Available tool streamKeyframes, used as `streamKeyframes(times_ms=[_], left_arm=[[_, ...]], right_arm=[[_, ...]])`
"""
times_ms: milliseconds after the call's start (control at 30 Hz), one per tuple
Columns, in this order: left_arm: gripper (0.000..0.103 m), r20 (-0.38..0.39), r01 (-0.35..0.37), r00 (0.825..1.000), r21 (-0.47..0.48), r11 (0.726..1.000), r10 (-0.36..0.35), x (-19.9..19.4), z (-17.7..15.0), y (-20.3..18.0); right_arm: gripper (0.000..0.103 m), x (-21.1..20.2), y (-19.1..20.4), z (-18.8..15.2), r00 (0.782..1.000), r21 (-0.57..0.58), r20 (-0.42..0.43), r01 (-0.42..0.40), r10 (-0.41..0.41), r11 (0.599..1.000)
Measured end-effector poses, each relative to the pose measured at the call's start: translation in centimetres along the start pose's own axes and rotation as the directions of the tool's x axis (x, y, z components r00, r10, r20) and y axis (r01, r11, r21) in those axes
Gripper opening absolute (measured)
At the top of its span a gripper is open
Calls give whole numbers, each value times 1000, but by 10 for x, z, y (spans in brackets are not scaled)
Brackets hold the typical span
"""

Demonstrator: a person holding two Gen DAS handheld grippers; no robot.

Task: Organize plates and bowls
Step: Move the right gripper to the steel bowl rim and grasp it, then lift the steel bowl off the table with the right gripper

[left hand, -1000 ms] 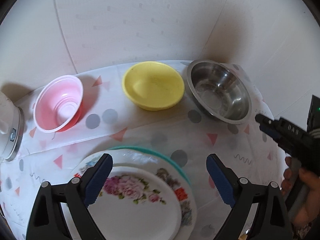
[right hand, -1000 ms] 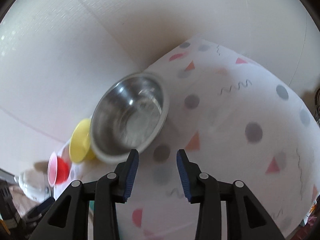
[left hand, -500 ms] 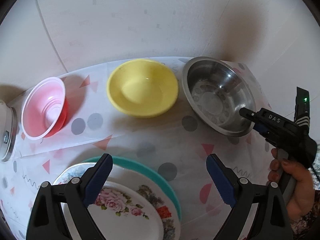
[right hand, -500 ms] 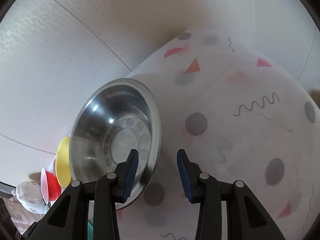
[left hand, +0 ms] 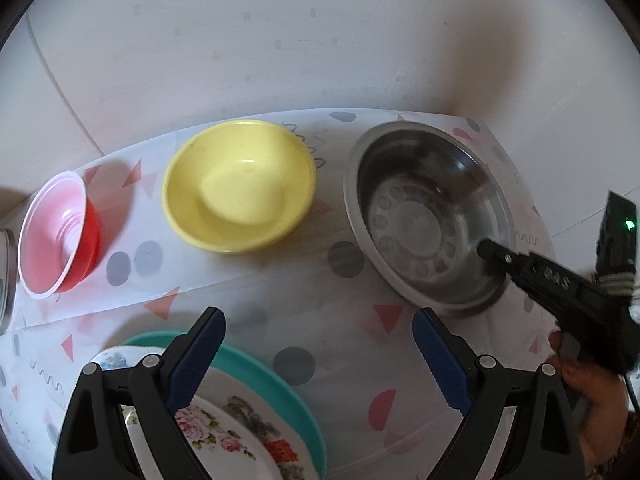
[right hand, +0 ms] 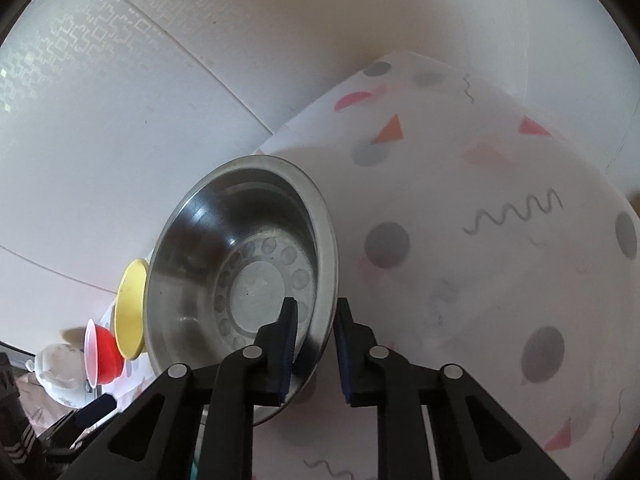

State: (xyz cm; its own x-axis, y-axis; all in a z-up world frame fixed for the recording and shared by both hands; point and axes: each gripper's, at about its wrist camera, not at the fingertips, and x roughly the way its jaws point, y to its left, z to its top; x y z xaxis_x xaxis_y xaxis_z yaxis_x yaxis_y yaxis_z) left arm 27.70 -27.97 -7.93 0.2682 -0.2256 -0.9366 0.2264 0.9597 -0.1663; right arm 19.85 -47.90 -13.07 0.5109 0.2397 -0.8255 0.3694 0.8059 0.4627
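A steel bowl (left hand: 424,216) stands at the right of the patterned tablecloth (left hand: 320,320); it also shows in the right wrist view (right hand: 240,272). My right gripper (right hand: 314,328) is open and straddles the bowl's near rim, one finger inside and one outside; from the left wrist view its tip (left hand: 490,250) reaches over the rim. A yellow bowl (left hand: 240,184) and a red bowl (left hand: 56,232) with a pale inside stand to the left. My left gripper (left hand: 320,344) is open and empty above a floral plate (left hand: 224,440) stacked on a teal plate (left hand: 272,388).
White walls (left hand: 280,40) close the table off at the back and right. A round white object (right hand: 56,364) sits at the far left beyond the red bowl. The yellow bowl (right hand: 130,308) and red bowl (right hand: 102,354) line up behind the steel one.
My right gripper has moved forward until its fingers straddle the steel bowl's rim. My left gripper has drawn closer to the bowls, so the plates sit lower in view.
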Motion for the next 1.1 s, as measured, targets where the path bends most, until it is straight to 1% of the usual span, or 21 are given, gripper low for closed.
streamKeyframes(times_ms=[167, 333, 433, 500, 533, 600, 633, 667, 700, 767, 833, 900, 967, 1100], left_arm=[[95, -14, 9, 1000, 10, 1000, -9, 15, 9, -10], [94, -29, 72, 997, 33, 997, -71, 29, 18, -25], [84, -43, 82, 996, 62, 995, -79, 39, 22, -33], [71, -52, 72, 996, 77, 994, -68, 45, 24, -39], [67, -53, 73, 996, 82, 994, -69, 47, 25, -41], [54, -60, 72, 996, 101, 992, -66, 52, 26, -46], [51, -61, 72, 996, 119, 990, -65, 53, 26, -48], [42, -60, 67, 996, 147, 987, -59, 54, 25, -52], [36, -58, 59, 997, 170, 984, -49, 57, 25, -56], [30, -48, 50, 998, 224, 973, -40, 59, 24, -63], [29, -34, 29, 999, 278, 960, -20, 59, 22, -70], [29, -35, 36, 999, 275, 961, -28, 59, 21, -69], [29, -37, 44, 999, 266, 963, -35, 58, 20, -67], [29, -18, 41, 999, 271, 962, -37, 52, 14, -68]], right_arm=[[18, -11, -8, -9, 1000, -8, -6, 8, -8, 1000], [18, -13, -13, -12, 1000, -1, -9, -1, 1, 1000], [18, -15, -14, -14, 1000, -4, -11, -2, 2, 1000], [18, -14, -15, -13, 1000, -6, -14, -5, 5, 1000], [18, -14, -17, -14, 1000, -6, -16, -7, 7, 1000], [18, -12, -16, -15, 1000, -6, -20, -11, 11, 1000], [18, -13, -16, -16, 1000, -9, -22, -12, 12, 1000], [18, -12, -15, -17, 1000, -13, -24, -9, 9, 1000], [18, -12, -15, -18, 1000, -19, -22, -4, 3, 1000], [18, -12, -12, -18, 1000, -38, -17, 3, -4, 999], [18, -13, -8, -19, 1000, -71, -9, 26, -27, 997], [18, -14, -8, -20, 999, -76, -11, 35, -36, 997], [18, -15, -8, -21, 1000, -69, -12, 26, -27, 997], [18, -20, -5, -24, 1000, -83, -11, 28, -29, 996]])
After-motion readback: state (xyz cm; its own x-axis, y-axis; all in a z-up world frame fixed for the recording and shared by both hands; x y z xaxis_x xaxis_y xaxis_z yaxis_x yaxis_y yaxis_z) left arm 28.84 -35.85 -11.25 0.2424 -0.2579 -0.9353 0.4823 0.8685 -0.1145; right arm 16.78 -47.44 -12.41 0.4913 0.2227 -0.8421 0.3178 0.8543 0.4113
